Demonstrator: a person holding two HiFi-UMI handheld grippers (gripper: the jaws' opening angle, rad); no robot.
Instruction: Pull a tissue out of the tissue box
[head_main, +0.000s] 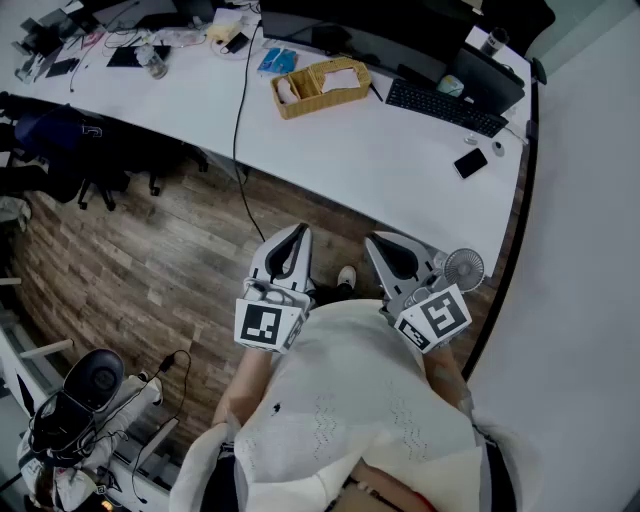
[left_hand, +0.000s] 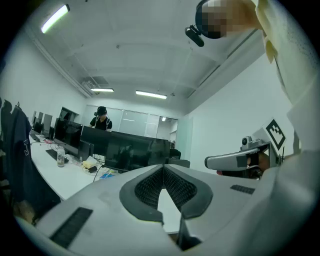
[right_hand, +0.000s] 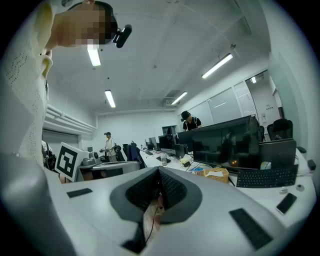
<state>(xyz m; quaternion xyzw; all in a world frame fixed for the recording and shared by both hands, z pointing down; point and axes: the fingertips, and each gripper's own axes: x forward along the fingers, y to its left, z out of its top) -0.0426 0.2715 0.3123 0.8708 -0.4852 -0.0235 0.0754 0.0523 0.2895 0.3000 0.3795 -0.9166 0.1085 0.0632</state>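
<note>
The tissue box (head_main: 320, 87) is a woven basket-style holder with white tissue showing at its top, and it rests on the long white desk (head_main: 380, 165) well ahead of me. It also shows small in the right gripper view (right_hand: 216, 174), in front of the dark monitors. Both grippers are held close to the person's body, over the wooden floor and short of the desk edge. My left gripper (head_main: 297, 232) (left_hand: 163, 167) has its jaws together with nothing between them. My right gripper (head_main: 372, 240) (right_hand: 159, 171) is likewise shut and empty. Neither one touches the box.
A black keyboard (head_main: 445, 105), a phone (head_main: 470, 162) and a small fan (head_main: 463, 268) lie on the desk's right part. A black cable (head_main: 240, 130) hangs off the desk edge. An office chair (head_main: 90, 385) stands at lower left. People (right_hand: 189, 120) stand behind the monitors.
</note>
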